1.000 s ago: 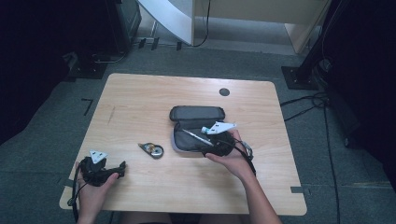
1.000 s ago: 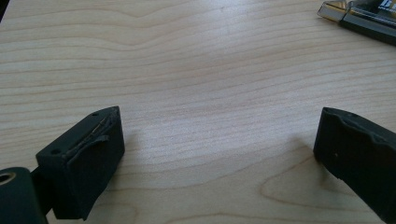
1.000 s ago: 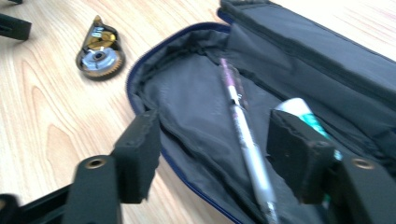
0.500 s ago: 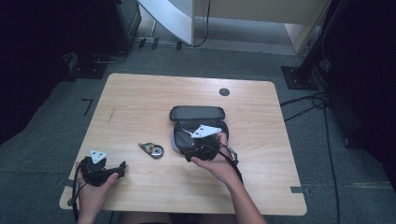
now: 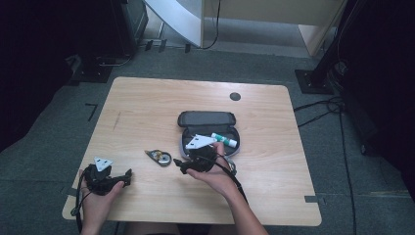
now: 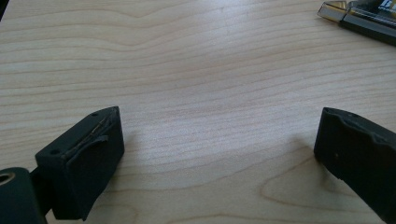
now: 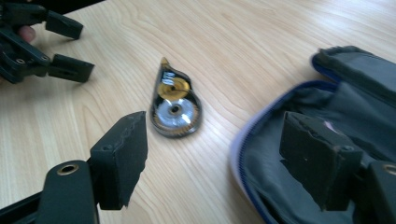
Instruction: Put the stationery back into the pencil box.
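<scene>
Hand-held grippers, both spread and holding nothing: right hand-held gripper hovers between a clear teardrop-shaped correction-tape dispenser on the wooden tabletop and an open grey zip pouch; left hand-held gripper rests apart.

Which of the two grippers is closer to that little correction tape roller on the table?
The right gripper: it hovers just right of the tape roller, at the open pencil case. The left gripper rests farther off, near the table's front-left corner.
</scene>
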`<state>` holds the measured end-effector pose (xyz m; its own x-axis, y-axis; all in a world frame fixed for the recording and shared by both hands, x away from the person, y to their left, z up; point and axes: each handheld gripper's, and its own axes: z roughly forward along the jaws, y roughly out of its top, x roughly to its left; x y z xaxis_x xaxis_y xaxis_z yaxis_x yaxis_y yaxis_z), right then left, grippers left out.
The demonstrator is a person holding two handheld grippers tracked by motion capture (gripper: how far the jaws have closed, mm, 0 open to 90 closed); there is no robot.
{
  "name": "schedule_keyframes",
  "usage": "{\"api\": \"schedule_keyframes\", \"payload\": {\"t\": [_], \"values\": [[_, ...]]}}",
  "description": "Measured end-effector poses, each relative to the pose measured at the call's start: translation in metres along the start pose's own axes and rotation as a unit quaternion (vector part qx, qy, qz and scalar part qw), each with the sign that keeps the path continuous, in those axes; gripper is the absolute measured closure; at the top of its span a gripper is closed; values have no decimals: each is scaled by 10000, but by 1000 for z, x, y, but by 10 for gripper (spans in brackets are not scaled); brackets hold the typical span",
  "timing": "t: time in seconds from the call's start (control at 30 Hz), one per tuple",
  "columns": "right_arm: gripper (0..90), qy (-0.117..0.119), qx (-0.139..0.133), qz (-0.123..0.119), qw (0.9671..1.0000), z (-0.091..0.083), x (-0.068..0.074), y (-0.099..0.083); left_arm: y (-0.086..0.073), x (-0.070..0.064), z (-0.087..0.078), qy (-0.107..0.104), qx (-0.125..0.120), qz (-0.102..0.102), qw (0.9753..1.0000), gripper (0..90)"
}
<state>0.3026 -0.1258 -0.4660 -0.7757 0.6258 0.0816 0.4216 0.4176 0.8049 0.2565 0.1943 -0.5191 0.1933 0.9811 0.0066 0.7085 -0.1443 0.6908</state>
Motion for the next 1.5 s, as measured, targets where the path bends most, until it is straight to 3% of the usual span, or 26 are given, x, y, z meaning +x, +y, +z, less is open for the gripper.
{"api": "schedule_keyframes", "payload": {"t": [0.4,0.77,1.0,1.23,1.4,1.5], "values": [[251,87,1,-150,9998,27,23,7,0,0,0,0,0,-1,10000,19],[247,-228,394,-188,9988,63,40,6,0,0,0,1,0,-1,10000,19],[263,-419,542,-265,9973,76,43,5,0,0,0,0,0,1,10000,19],[310,-628,725,-75,9954,86,43,3,0,0,0,1,6,7,10000,19],[408,-615,727,128,9954,89,41,1,0,0,0,1,4,7,10000,19],[413,-612,739,175,9952,88,41,1,0,0,0,1,4,9,10000,19]]}}
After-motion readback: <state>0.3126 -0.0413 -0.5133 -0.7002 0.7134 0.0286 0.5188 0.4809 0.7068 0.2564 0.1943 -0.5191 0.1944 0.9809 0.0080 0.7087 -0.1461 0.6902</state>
